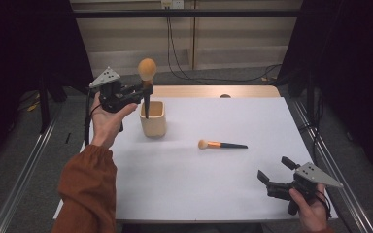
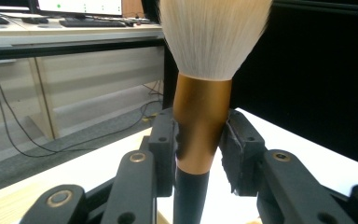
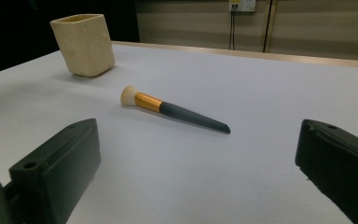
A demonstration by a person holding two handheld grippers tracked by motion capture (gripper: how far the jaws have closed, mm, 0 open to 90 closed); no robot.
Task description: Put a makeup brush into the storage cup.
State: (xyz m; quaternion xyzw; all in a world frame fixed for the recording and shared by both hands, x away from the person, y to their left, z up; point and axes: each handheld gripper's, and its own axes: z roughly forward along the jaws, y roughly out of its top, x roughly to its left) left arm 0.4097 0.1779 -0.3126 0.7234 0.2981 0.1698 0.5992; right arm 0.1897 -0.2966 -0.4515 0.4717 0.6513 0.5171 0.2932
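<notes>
My left gripper is shut on a large makeup brush, held upright with its round bristle head on top and its dark handle tip hanging just above the cream cup. In the left gripper view the jaws clamp the gold ferrule of that large brush from both sides. A smaller brush with a gold ferrule and dark handle lies flat mid-table; it is also in the right gripper view, the small brush beyond the open jaws, near the cup. My right gripper stands open near the table's front right corner, with nothing between its fingers.
The white tabletop has a wooden strip along its far edge. Metal rails run along both sides of the table. Cables hang down the back wall, and dark curtains flank the space.
</notes>
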